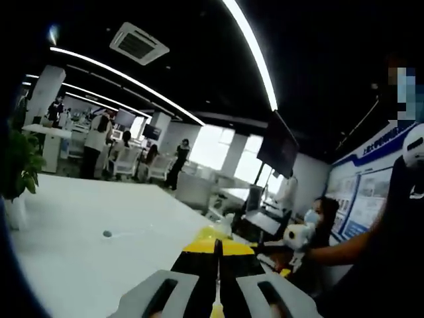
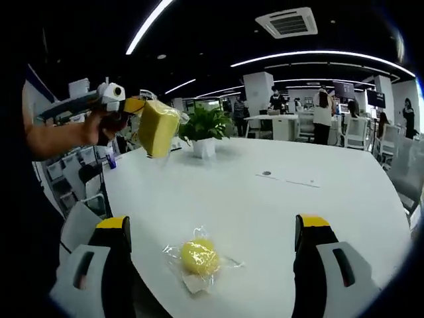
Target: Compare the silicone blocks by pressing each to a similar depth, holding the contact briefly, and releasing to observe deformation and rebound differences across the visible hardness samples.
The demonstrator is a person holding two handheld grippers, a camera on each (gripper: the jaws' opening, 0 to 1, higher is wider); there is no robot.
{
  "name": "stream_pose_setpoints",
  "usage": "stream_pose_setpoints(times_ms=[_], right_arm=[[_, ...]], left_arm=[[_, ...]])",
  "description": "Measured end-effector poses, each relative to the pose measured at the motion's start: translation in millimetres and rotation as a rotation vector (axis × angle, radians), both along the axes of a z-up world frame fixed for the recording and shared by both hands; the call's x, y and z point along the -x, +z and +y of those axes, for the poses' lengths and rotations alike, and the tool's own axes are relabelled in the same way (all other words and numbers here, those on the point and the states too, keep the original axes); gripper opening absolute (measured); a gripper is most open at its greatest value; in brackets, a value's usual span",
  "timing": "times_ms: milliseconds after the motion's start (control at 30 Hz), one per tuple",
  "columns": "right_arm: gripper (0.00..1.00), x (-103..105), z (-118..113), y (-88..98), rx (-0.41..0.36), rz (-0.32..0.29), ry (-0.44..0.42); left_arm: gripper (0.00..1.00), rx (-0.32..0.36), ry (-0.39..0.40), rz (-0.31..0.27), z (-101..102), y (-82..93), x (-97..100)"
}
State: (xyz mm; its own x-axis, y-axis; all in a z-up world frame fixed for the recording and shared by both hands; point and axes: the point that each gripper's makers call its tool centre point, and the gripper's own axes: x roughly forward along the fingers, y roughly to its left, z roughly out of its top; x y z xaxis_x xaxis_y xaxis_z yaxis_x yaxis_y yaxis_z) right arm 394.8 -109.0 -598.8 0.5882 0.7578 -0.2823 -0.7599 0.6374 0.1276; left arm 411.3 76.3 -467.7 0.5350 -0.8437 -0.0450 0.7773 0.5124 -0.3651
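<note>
Blocks first: in the upper left of the right gripper view, your left hand-held gripper point(image 2: 132, 106) holds a big yellow block point(image 2: 158, 128) up in the air, squeezed between its jaws, likely so you can feel how soft it is. Your right hand-held gripper point(image 2: 212, 245) is wide with nothing in it, and low in the middle a round yellow block in a clear wrapper point(image 2: 199, 257) lies between its jaws on the white bench point(image 2: 318, 199). A potted plant point(image 2: 204, 129) stands far back and blocks nothing, though the wrapper may slip when you press.
</note>
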Motion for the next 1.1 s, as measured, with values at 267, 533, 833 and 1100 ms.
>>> stream_pose_setpoints(times_ms=[267, 533, 833, 1100], right_arm=[[0.96, -7.9, 8.2, 15.9, -0.054, 0.002, 0.020], [0.96, -4.4, 32.4, 36.0, -0.098, -0.014, 0.091], [0.96, 0.8, 67.8, 57.7, -0.183, -0.042, 0.194], [0.96, 0.4, 84.5, 75.5, -0.216, -0.051, 0.242]], left_arm=[[0.00, 0.020, -0.072, 0.000, -14.5, 3.5, 11.9], [0.00, 0.038, -0.124, -0.008, -28.4, 9.6, 21.8], [0.00, 0.066, -0.184, -0.013, -43.6, 18.6, 31.9], [0.00, 0.085, -0.209, -0.018, -49.5, 24.7, 38.0]])
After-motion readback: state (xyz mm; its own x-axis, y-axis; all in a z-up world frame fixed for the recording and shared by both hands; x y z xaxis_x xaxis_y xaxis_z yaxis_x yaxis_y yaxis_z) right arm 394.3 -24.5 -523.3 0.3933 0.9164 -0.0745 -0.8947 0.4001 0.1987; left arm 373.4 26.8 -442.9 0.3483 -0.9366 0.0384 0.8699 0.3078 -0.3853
